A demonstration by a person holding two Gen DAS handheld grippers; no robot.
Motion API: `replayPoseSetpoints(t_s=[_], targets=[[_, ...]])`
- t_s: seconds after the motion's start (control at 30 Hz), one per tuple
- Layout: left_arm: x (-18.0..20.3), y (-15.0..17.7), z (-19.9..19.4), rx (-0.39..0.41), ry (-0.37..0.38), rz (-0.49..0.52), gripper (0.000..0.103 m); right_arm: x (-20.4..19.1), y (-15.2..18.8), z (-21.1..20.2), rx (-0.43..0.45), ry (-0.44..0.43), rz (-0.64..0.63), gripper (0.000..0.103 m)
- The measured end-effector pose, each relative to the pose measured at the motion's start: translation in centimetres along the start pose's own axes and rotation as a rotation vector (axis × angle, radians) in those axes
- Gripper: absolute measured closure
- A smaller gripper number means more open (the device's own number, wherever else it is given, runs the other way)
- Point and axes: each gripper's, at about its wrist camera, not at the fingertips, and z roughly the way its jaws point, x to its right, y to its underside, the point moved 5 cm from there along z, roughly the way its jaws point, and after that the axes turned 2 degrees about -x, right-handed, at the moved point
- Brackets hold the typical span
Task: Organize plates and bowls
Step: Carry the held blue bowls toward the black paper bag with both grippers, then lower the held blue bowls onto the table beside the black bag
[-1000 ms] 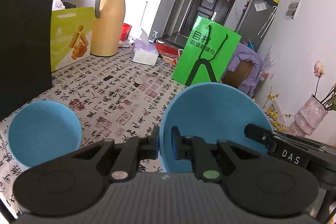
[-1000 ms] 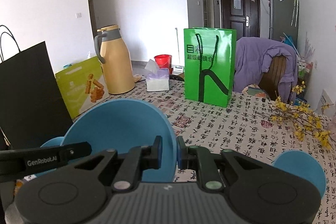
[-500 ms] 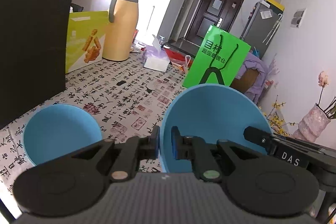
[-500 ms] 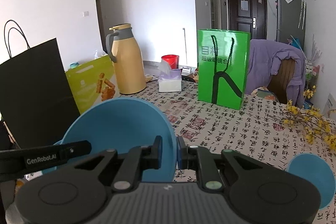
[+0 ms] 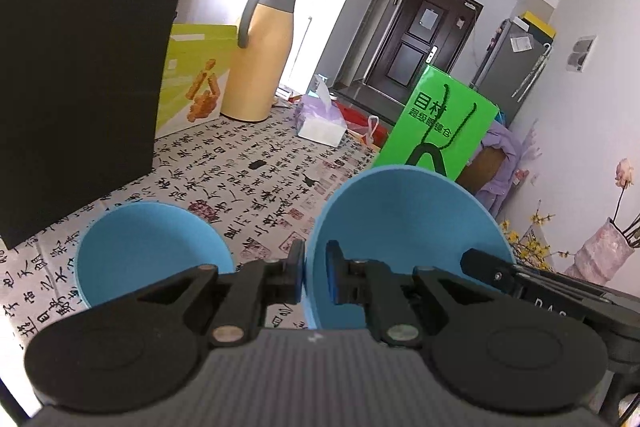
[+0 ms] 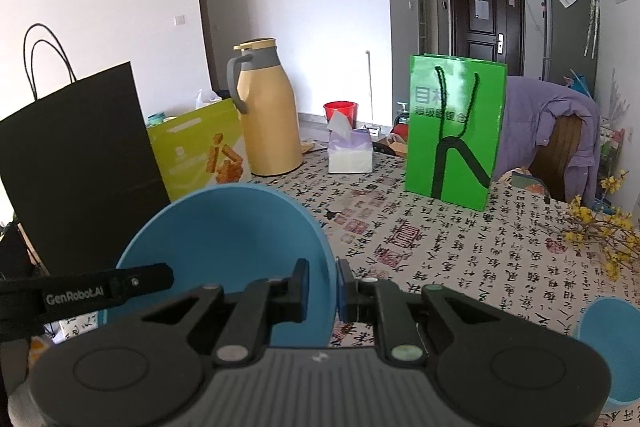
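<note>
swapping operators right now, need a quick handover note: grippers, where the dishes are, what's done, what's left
Left gripper: shut on the rim of the blue plate, held tilted above the table.
Right gripper: shut on the opposite rim of the same plate.
Blue bowl: on the table, just left of the plate, in front of the black bag.
Second blue dish: at the table's right edge, mostly cut off.
Done: plate lifted by both grippers.
Left: set the plate down and gather the dishes; nothing is stacked yet.
</note>
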Motion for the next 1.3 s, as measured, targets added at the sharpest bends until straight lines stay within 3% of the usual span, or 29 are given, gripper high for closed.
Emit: replayPoseSetpoints(t_s=[1.3], targets=[[-8.9,-2.5,-2.9,0.070,-0.045,-0.124,0.091,-8.7,-1.0,3.7,-0.045,-0.076,-0.064,0.090]])
